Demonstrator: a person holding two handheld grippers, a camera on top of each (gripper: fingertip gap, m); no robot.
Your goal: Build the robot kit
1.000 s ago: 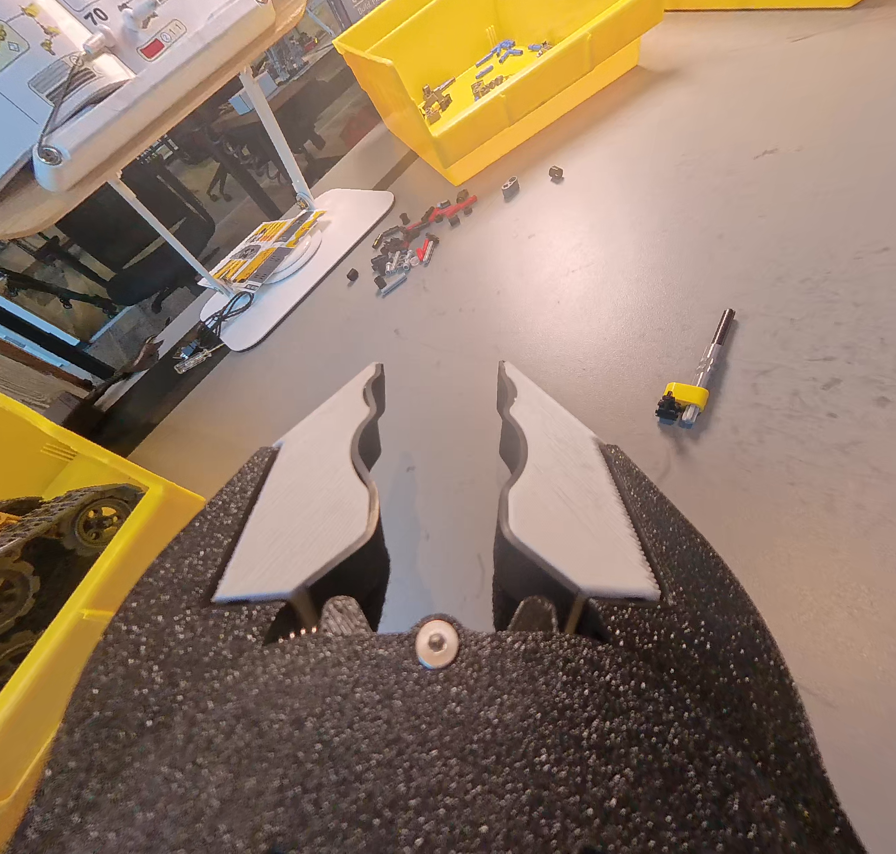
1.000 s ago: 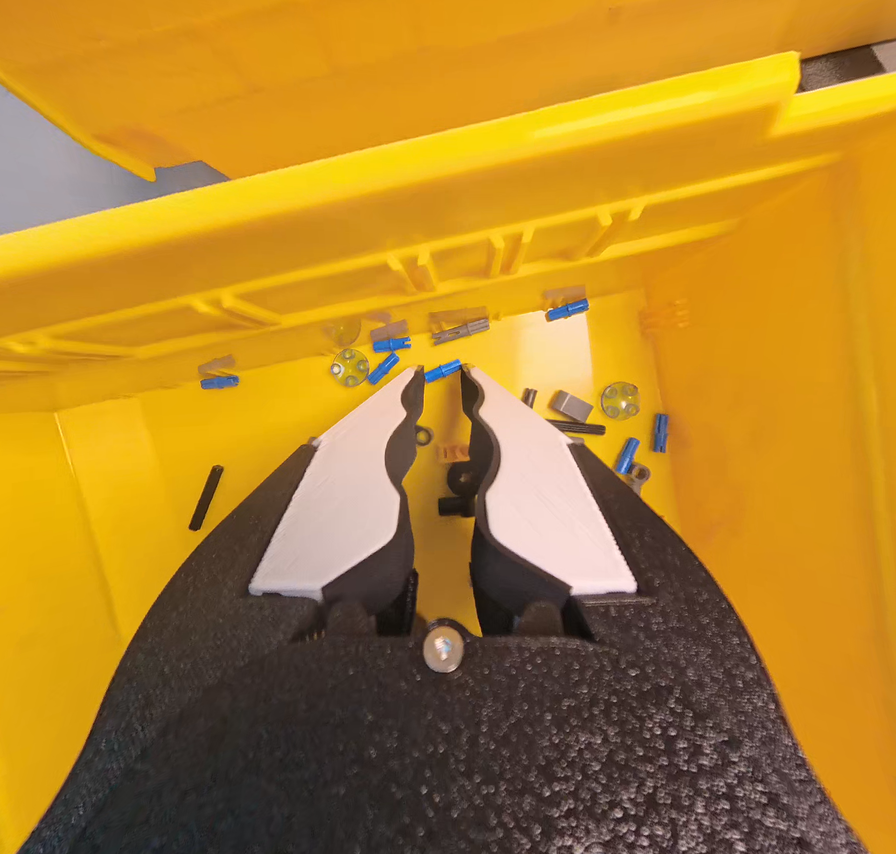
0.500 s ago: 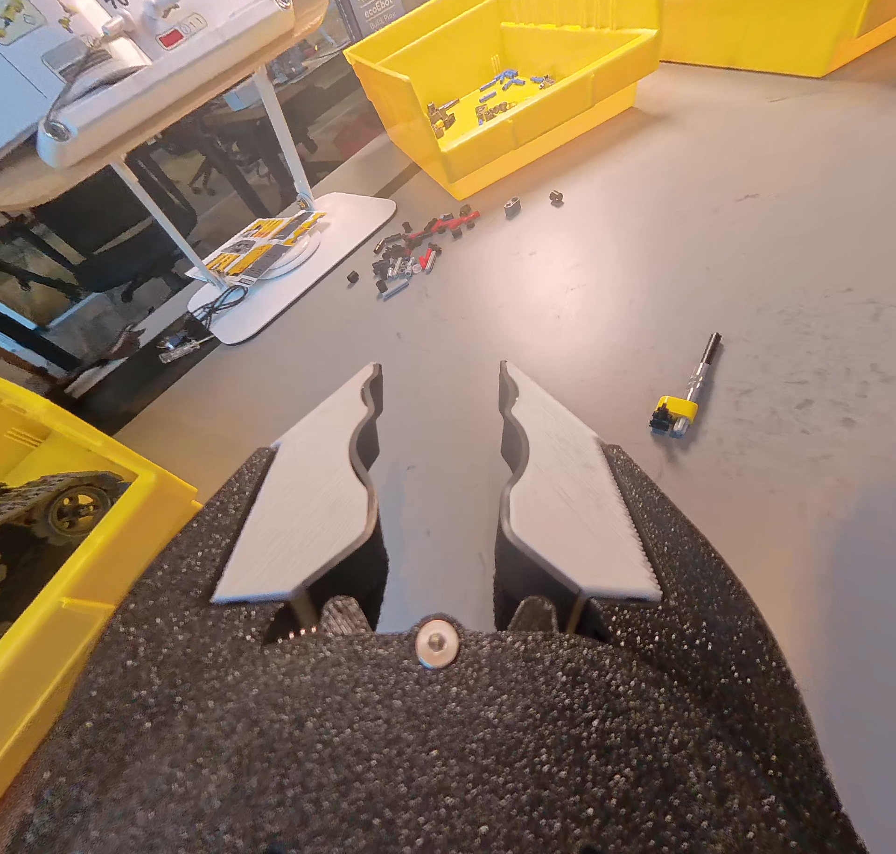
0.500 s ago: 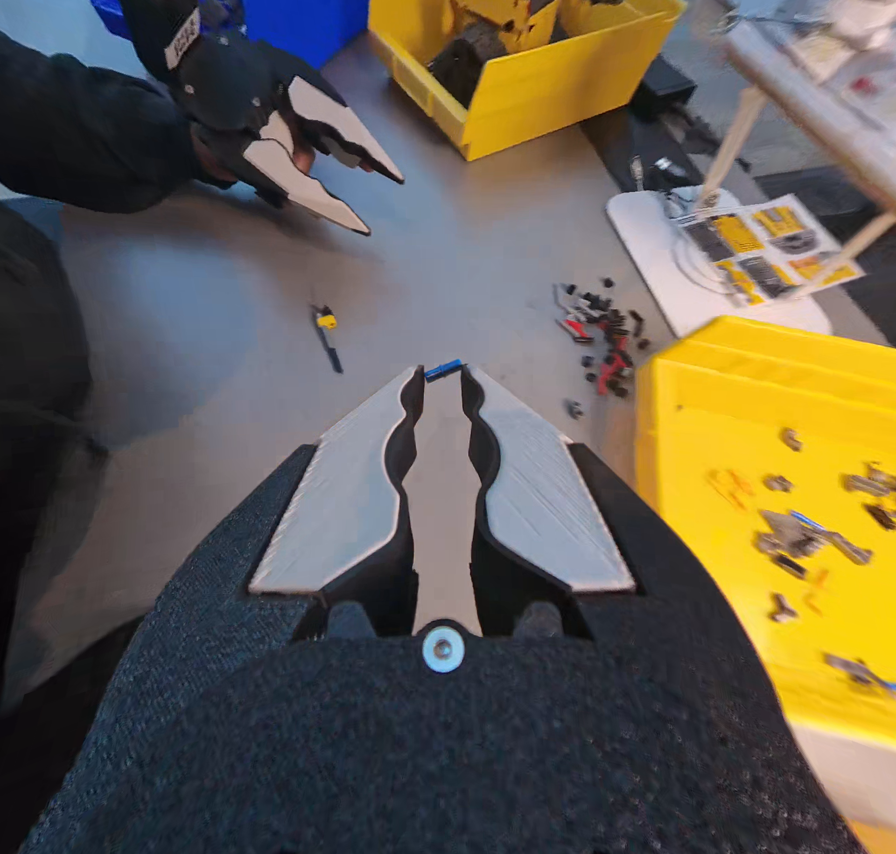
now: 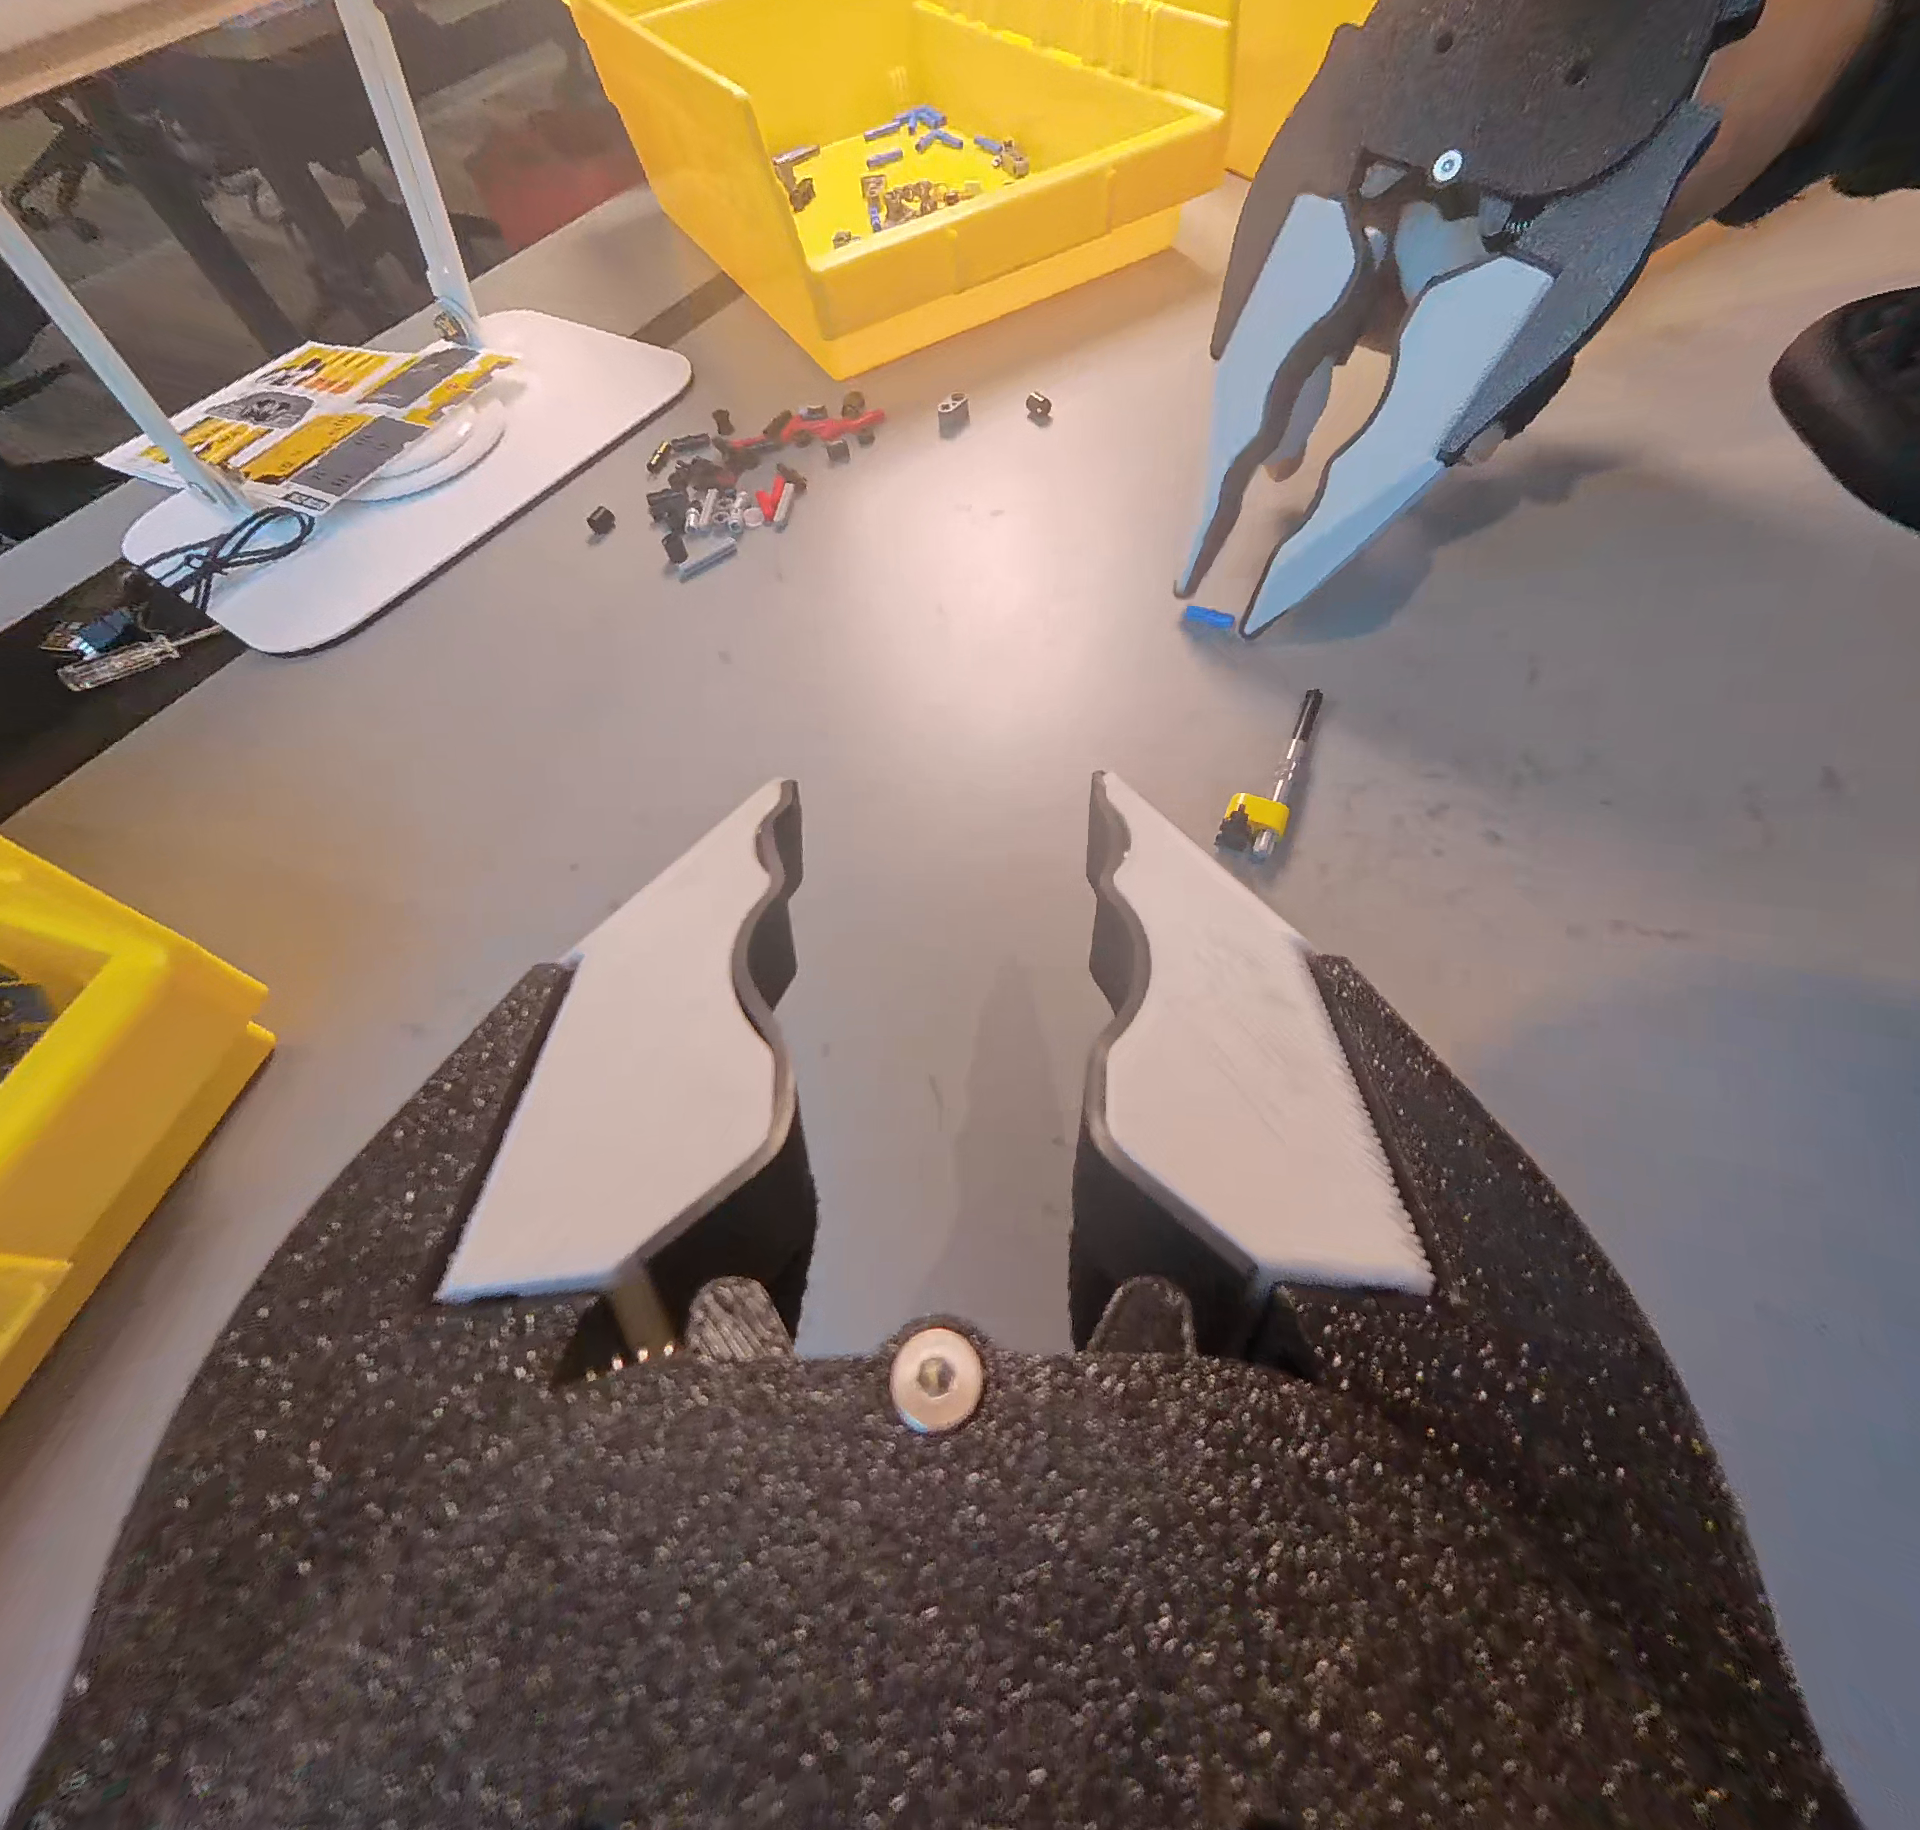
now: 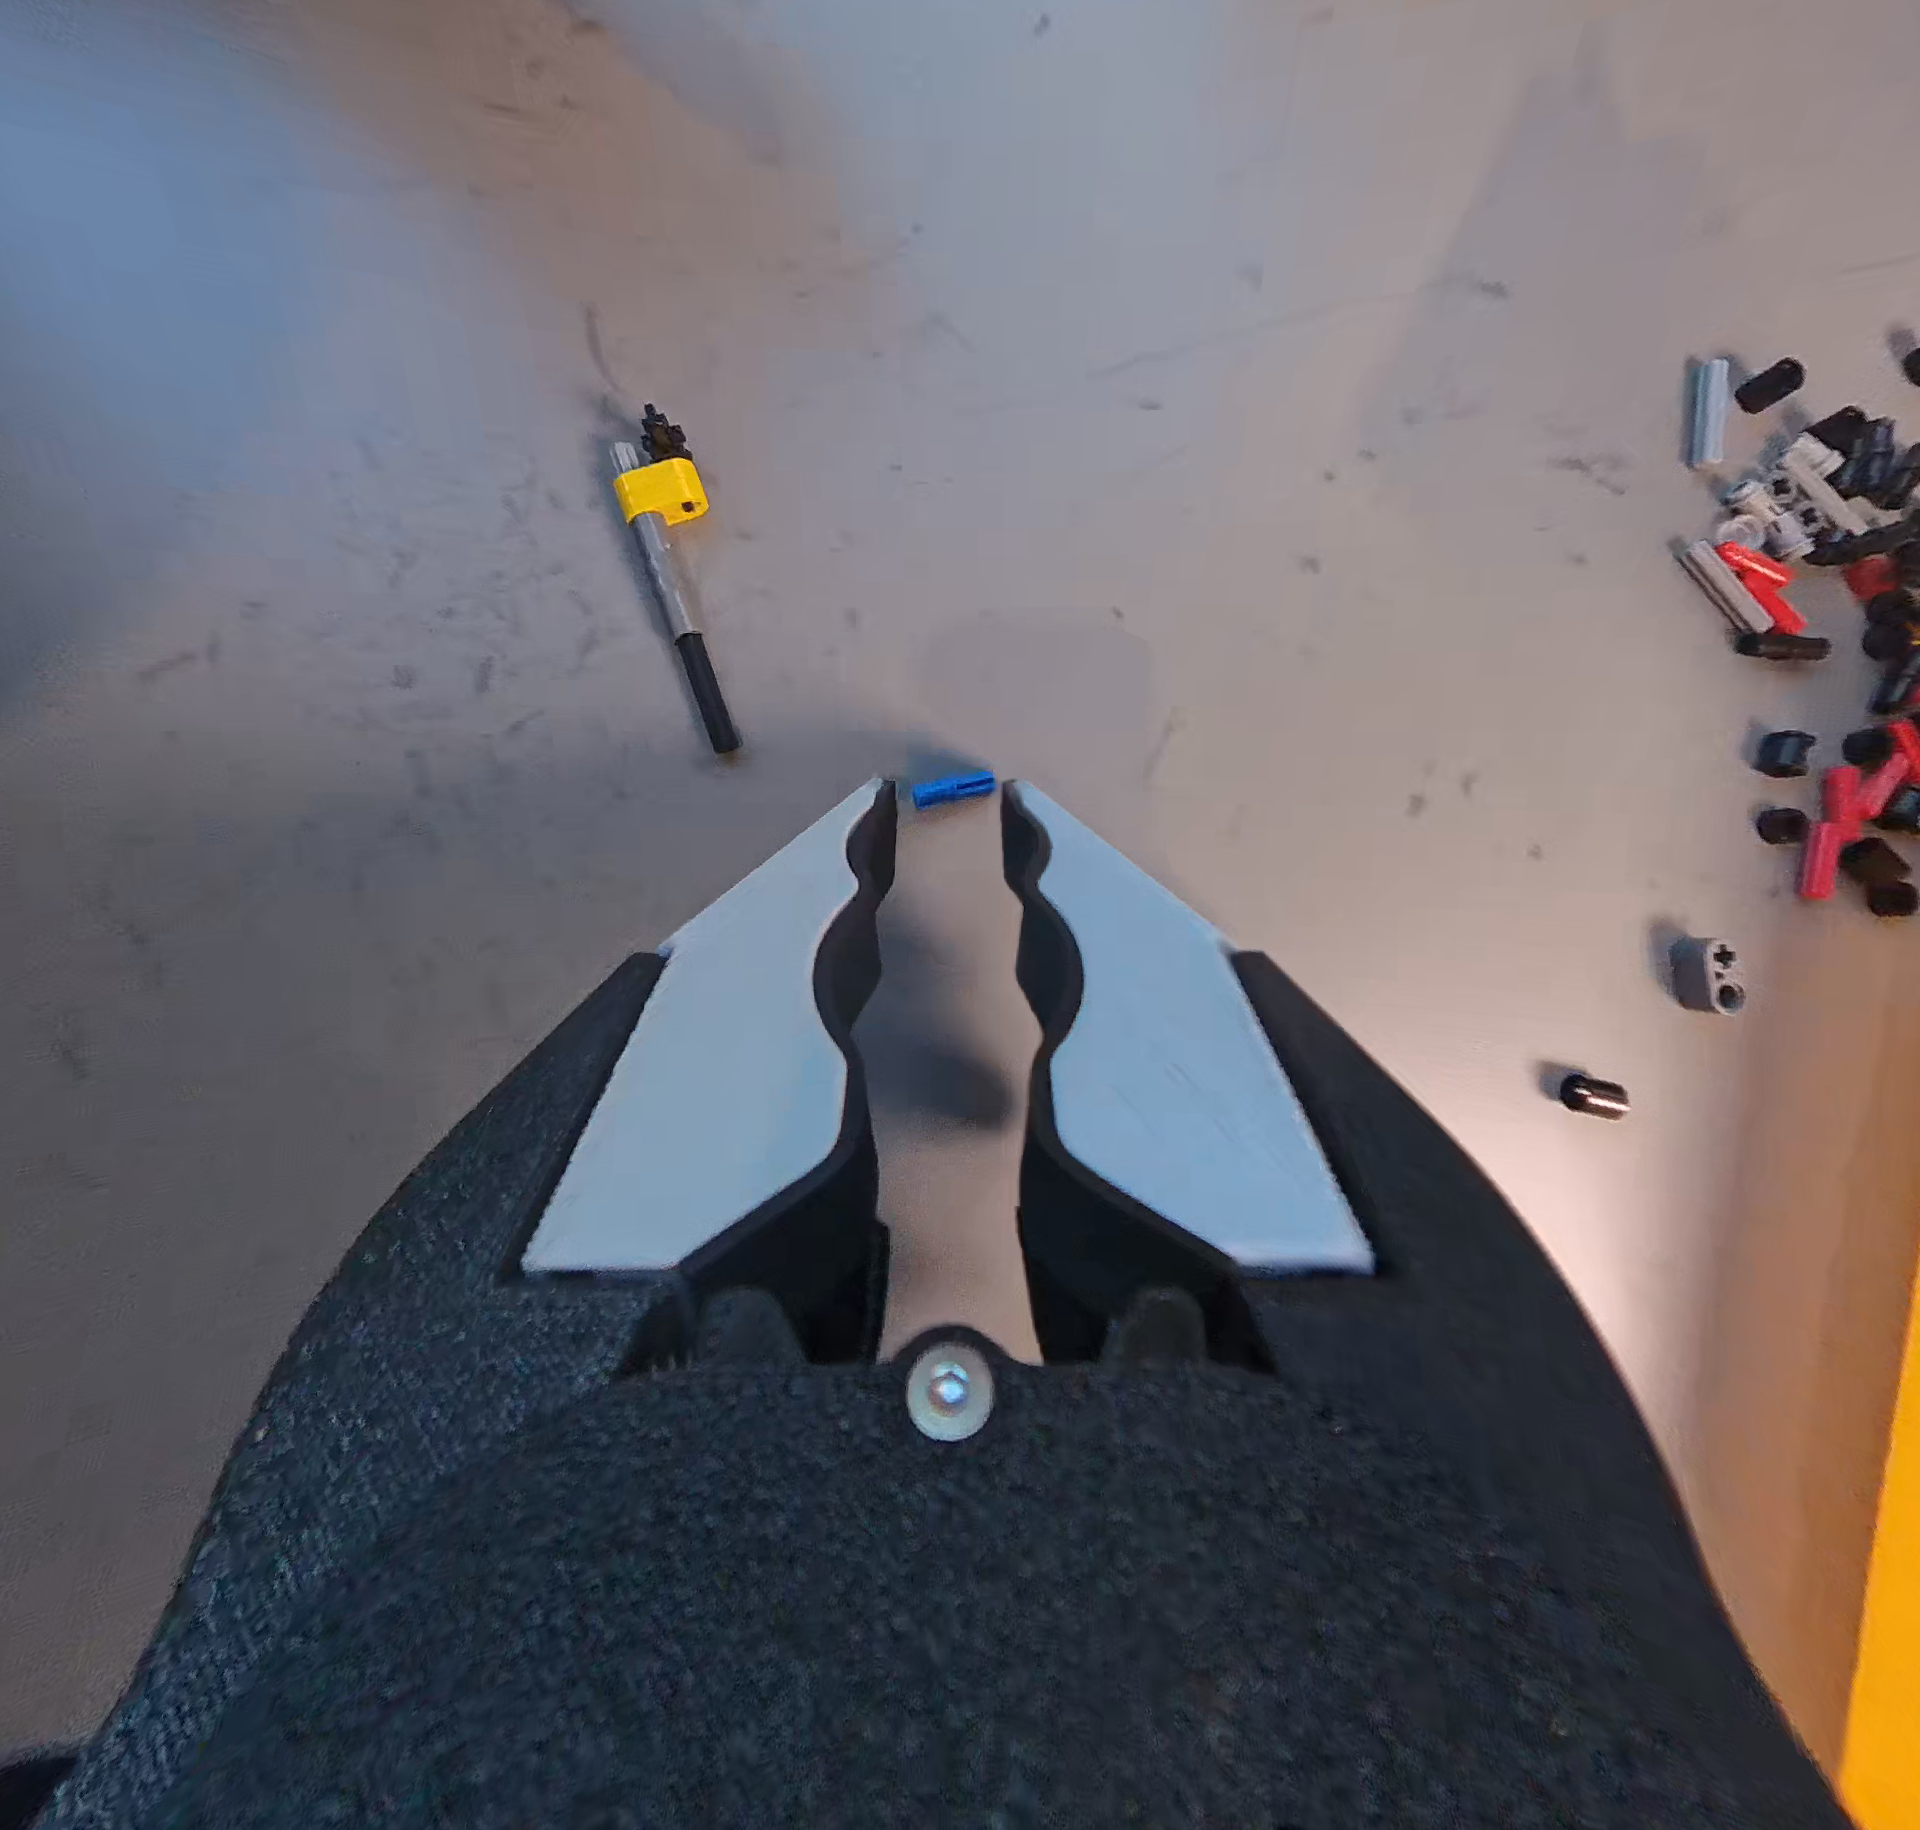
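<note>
Many small parts [image 5: 904,170] in yellow bin [image 5: 717,149].

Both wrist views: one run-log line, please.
left hand-held gripper open, empty | right hand-held gripper open, tips at blue pin on table

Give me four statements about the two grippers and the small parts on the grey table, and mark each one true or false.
1. The blue pin sits at the tips of the right gripper. True.
2. The left gripper is clamped on the yellow-headed axle piece. False: it is open and empty, and the piece lies on the table to its right.
3. The pile of black and red parts lies on the table in front of the yellow bin. True.
4. The yellow bin is empty. False: it holds small parts.
</note>
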